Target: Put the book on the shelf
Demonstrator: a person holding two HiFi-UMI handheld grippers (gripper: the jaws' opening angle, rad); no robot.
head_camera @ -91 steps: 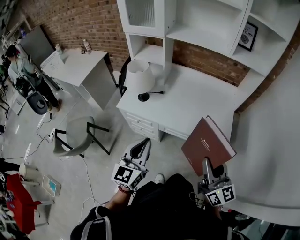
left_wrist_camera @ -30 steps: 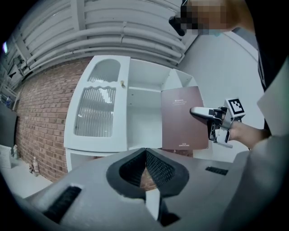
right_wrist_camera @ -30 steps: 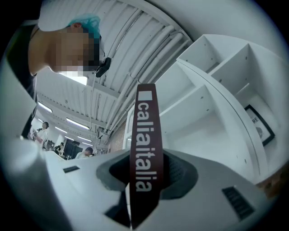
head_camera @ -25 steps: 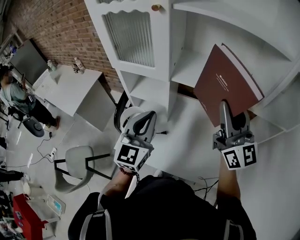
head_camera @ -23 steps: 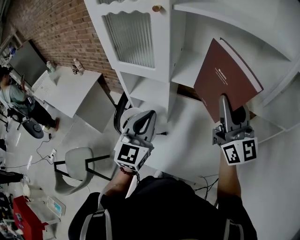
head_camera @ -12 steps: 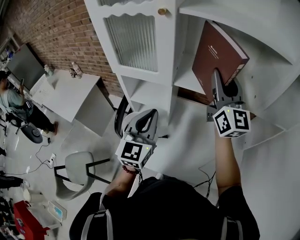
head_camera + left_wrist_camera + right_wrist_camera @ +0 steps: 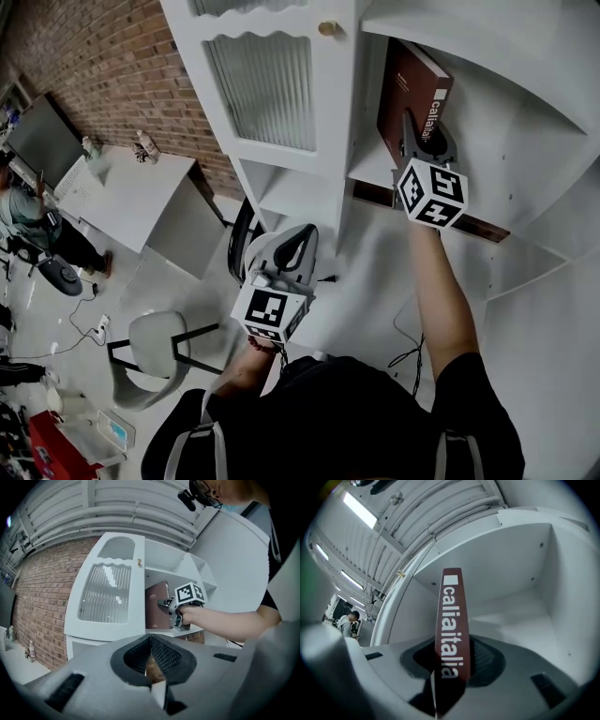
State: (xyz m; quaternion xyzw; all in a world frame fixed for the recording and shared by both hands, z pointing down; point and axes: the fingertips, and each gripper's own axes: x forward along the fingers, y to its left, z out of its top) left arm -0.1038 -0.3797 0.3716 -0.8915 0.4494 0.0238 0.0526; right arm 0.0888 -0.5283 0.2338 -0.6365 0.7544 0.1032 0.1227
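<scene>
— At the shelf (image 7: pixel 371 165), which step were you on?
— Sliding it in, I'd judge. My right tongs (image 7: pixel 419 133) were clamped on the spine of the book (image 7: pixel 409 82). It stood upright at the bay's mouth, close to the left wall. My left tongs (image 7: pixel 286 255) hung low, shut and empty.
— What did the next move call for?
— Pushing deeper, resting the bottom edge on the board, then letting go. Open room lay to the right. The left wall and the door (image 7: pixel 267 89) edge were the tight side.
</scene>
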